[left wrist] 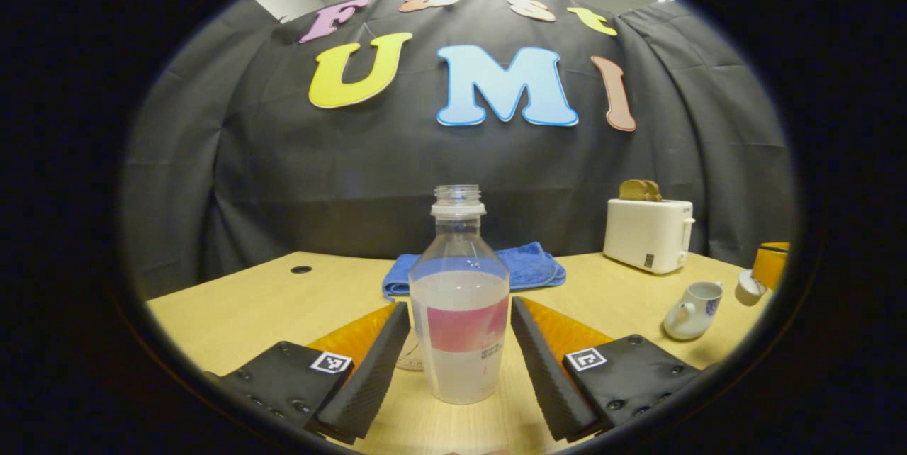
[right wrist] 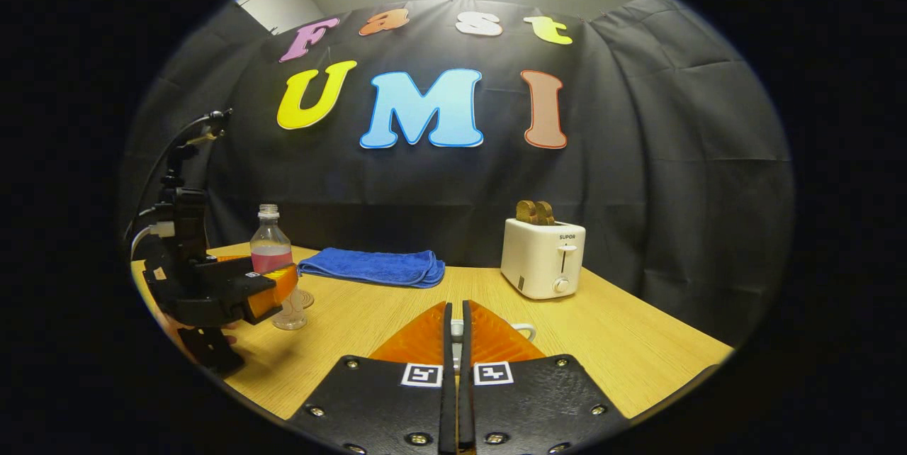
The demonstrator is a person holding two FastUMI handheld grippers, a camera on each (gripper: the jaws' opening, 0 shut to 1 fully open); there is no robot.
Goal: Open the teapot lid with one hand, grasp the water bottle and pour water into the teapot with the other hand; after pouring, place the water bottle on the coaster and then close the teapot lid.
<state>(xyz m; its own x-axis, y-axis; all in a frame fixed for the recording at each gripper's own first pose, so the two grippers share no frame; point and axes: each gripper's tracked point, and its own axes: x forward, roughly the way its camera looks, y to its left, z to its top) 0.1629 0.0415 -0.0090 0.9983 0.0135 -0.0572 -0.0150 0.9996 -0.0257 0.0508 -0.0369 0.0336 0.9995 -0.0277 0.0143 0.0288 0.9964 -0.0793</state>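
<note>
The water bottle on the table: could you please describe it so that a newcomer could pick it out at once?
Start at the wooden table and find the folded blue towel near the back wall. In front of it stands the water bottle, upright between the open fingers of the left gripper. It alone is clear plastic: no cap, a pink label, partly filled with cloudy liquid.

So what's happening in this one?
A person works two handheld grippers at a wooden table. The left gripper is open, its fingers either side of the uncapped, partly filled bottle but not pressing it. The right gripper is shut on the lid of the teapot, which in the left gripper view sits with its lid off and held beside it. A toaster and blue towel sit behind. Pouring hasn't started.
</note>
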